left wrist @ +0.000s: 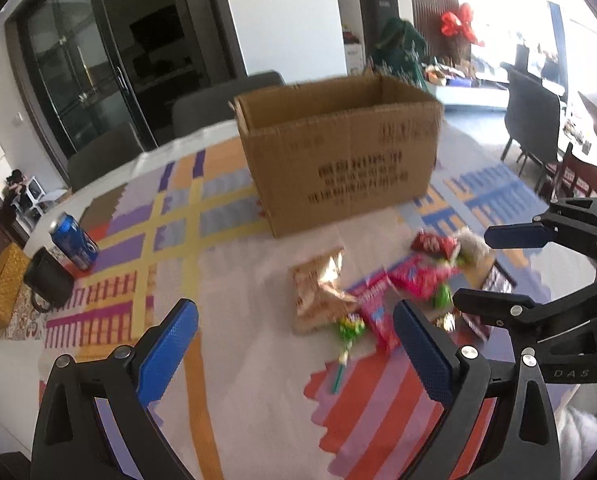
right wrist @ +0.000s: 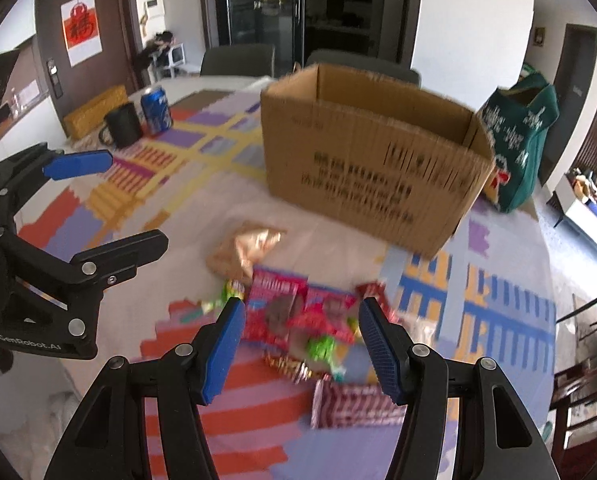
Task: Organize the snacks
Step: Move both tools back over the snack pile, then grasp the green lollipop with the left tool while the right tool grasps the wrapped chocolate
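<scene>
Loosely heaped, the snack packets point(right wrist: 298, 320) lie on the patterned tablecloth point(right wrist: 98, 208) just in front of one open cardboard box point(right wrist: 374, 160): one tan-gold bag point(left wrist: 318, 292), two pink-red packets point(right wrist: 274, 304), one dark red packet nearer the box point(left wrist: 434, 244), one striped wrapper point(right wrist: 354, 404) nearest the camera; blur hides the smaller pieces' count. Right gripper point(right wrist: 302, 344) hovers over the heap, jaws apart, holding nothing. Left gripper point(left wrist: 294, 352) sits beside it, also spread wide and empty. Left of the box stand one blue can point(right wrist: 156, 110) and one black mug point(right wrist: 122, 126), touching or nearly so.
</scene>
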Available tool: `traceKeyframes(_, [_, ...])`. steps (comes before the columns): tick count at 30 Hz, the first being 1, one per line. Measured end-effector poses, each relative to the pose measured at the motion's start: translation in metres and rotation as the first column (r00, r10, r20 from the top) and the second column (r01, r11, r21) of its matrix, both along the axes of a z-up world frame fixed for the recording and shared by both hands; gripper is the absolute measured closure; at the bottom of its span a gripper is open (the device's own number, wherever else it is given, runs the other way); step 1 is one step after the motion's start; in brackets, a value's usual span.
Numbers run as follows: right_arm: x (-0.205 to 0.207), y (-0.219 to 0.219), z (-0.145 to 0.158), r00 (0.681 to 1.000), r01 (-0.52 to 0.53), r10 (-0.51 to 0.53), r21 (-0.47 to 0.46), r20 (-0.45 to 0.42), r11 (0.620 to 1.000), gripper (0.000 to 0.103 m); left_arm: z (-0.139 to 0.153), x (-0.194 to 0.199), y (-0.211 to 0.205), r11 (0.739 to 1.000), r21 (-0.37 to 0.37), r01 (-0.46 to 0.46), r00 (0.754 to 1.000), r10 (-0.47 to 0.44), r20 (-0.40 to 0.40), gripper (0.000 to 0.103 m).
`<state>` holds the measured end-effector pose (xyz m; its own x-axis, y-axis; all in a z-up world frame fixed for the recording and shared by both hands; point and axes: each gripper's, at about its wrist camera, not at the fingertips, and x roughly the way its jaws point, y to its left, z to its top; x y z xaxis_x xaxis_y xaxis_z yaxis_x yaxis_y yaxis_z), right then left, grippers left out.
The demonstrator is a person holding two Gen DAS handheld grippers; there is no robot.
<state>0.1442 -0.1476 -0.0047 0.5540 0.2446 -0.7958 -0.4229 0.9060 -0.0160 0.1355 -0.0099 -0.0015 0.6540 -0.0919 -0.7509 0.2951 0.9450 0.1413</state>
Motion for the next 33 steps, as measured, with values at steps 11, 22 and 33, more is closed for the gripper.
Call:
traceKeyframes(11, [0.001, 0.004, -0.047, 0.985, -0.028, 0.024, -0.024, -0.169, 0.999, 0.043, -0.047, 0.007, -0.003, 0.997, -0.030, 0.067, 0.986, -0.071, -0.154, 0.010])
traceKeyframes(22, [0.009, 0.007, -0.073, 0.972, -0.069, 0.052, -0.068, -0.230, 0.995, 0.044, -0.079, 0.028, -0.007, 0.992, -0.084, 0.097, 0.963, -0.115, -0.243, 0.034])
traceKeyframes(33, [0.020, 0.004, -0.085, 0.967, -0.063, 0.045, -0.066, -0.251, 0.996, 0.055, -0.099, 0.048, -0.016, 0.989, -0.118, 0.092, 0.946, -0.124, -0.301, 0.047])
